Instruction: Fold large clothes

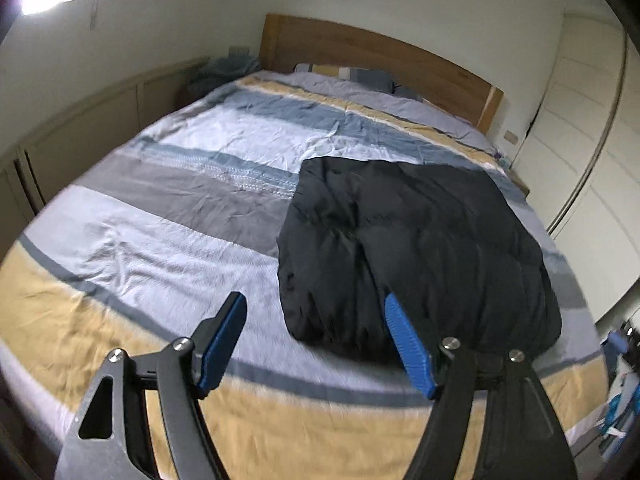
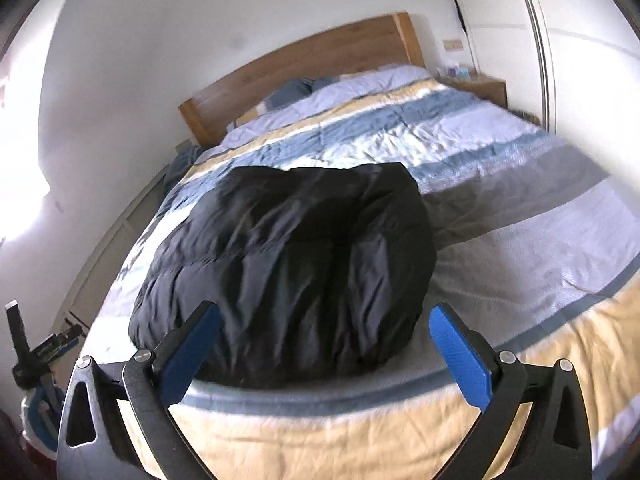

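Note:
A black padded garment (image 1: 416, 248) lies folded into a thick rectangle on the striped bedspread (image 1: 168, 184), near the foot of the bed. In the right wrist view the same garment (image 2: 288, 264) fills the middle of the picture. My left gripper (image 1: 314, 300) hangs above the bed to the garment's left, its blue pads wide apart, nothing between them. My right gripper (image 2: 324, 312) hovers above the garment's near edge, also open, clear of the cloth.
A wooden headboard (image 1: 380, 56) and pillows stand at the far end of the bed. White wardrobe doors (image 1: 592, 128) line one side, with a bedside table (image 2: 476, 86) next to them. Low cabinets (image 1: 80, 140) run along the other side. Clutter sits on the floor (image 2: 40, 360) beside the bed.

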